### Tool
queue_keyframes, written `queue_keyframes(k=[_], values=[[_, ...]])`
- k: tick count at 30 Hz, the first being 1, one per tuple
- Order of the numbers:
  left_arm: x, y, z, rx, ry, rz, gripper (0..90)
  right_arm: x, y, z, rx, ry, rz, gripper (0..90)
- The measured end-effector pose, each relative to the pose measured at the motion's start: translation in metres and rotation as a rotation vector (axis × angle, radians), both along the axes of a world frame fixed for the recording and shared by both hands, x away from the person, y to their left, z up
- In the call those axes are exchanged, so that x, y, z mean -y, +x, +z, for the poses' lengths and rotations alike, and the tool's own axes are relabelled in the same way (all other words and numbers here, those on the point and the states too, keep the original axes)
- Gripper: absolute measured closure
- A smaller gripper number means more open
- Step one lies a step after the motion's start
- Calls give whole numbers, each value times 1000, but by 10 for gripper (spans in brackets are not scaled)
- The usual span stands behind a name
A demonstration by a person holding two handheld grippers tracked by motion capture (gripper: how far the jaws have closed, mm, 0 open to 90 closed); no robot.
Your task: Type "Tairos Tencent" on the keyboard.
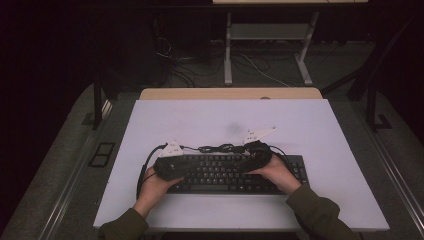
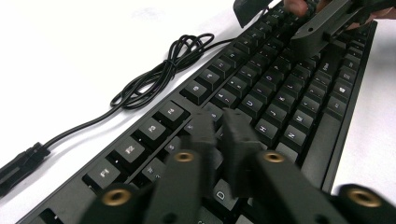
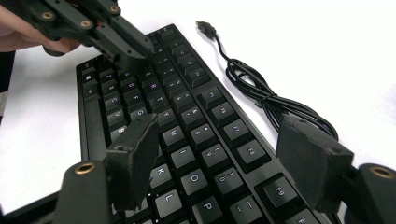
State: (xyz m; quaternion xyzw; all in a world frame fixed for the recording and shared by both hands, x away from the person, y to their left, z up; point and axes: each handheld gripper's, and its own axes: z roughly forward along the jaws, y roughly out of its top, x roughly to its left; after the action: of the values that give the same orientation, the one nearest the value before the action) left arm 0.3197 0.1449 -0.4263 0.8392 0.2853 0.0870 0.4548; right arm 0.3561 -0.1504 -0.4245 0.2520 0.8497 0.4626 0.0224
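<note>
White table (image 1: 150, 125), black keyboard (image 1: 225, 175). Left gripper (image 2: 224, 135) pinched shut over keys; right gripper (image 3: 224, 154) spread wide, empty. Risk: clipping neighbouring keys, snagging cable (image 2: 154, 79).

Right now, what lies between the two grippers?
Rows of keys on the black keyboard lie between the left gripper and the right gripper, seen from the high view.

My keyboard (image 1: 230, 174) is black and full-size, lying flat on the white table (image 1: 320, 130), long side across, toward six o'clock of the tabletop. Its keys face up with pale legends, none visibly pressed. Its black cable (image 1: 220, 148) leaves the far edge at twelve o'clock and lies loosely coiled on the table just beside it, the plug end free.
</note>
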Motion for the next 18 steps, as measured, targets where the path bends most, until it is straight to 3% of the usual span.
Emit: queue_keyframes(k=[18], values=[[7, 5, -9, -25, 43, -12, 889, -1, 0, 0, 3, 0, -5, 282]])
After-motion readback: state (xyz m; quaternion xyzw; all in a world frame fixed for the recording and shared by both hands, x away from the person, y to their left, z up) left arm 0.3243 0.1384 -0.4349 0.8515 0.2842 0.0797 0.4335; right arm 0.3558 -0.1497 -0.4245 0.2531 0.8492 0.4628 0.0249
